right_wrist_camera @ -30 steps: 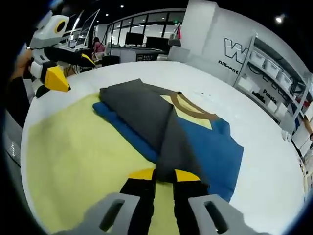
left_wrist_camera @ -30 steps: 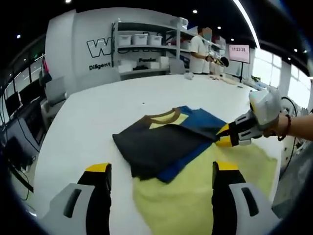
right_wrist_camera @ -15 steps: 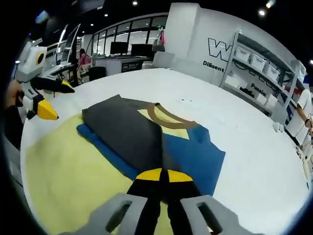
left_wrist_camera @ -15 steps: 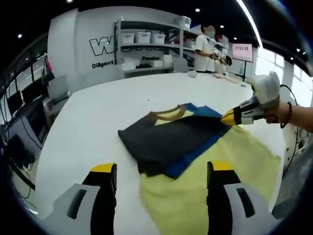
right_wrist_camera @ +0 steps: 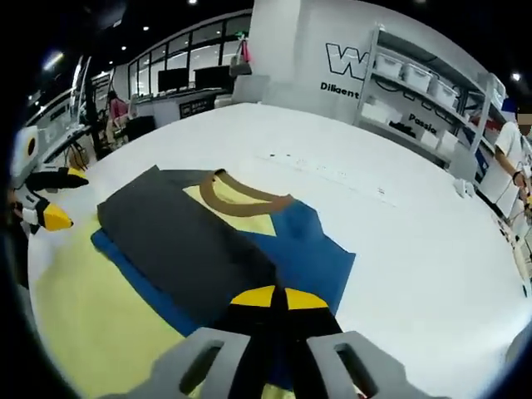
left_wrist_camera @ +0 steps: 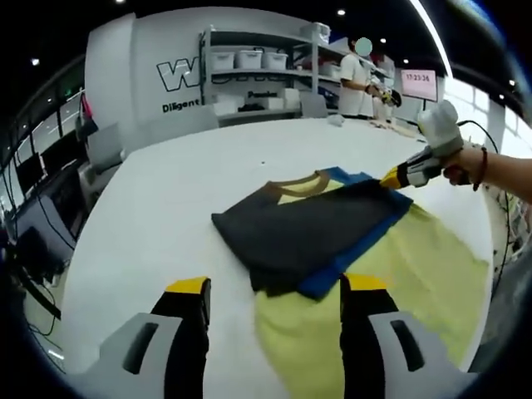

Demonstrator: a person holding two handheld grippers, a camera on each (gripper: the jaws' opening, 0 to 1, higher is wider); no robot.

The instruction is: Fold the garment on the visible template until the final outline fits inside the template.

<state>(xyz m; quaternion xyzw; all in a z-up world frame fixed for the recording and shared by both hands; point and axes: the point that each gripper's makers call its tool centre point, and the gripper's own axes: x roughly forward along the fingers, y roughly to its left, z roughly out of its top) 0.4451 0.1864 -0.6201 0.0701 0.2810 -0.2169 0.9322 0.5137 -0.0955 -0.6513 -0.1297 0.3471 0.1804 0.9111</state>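
Observation:
A folded garment [left_wrist_camera: 312, 233], dark grey over blue with a yellow chest and a brown collar, lies on the white table, partly over the pale yellow template [left_wrist_camera: 391, 291]. My left gripper [left_wrist_camera: 274, 287] hovers open near the garment's near edge with nothing between its fingers. My right gripper [left_wrist_camera: 392, 177], held by a hand, comes in from the right with its tips at the garment's far right corner. In the right gripper view the garment [right_wrist_camera: 191, 241] spreads ahead, the right gripper [right_wrist_camera: 274, 298] stands shut on its dark edge, and the left gripper [right_wrist_camera: 46, 218] sits at the far left beside the template [right_wrist_camera: 91, 320].
The white table [left_wrist_camera: 166, 191] stretches wide to the left and back. Shelves with white bins [left_wrist_camera: 249, 71] stand behind it. A person [left_wrist_camera: 362, 75] stands at the far end near a monitor [left_wrist_camera: 418, 83]. Desks and chairs [right_wrist_camera: 166, 91] line the other side.
The right gripper, still shut on the garment's edge, has drawn farther from the left gripper across the table. The left gripper has stayed open and has pulled back a little.

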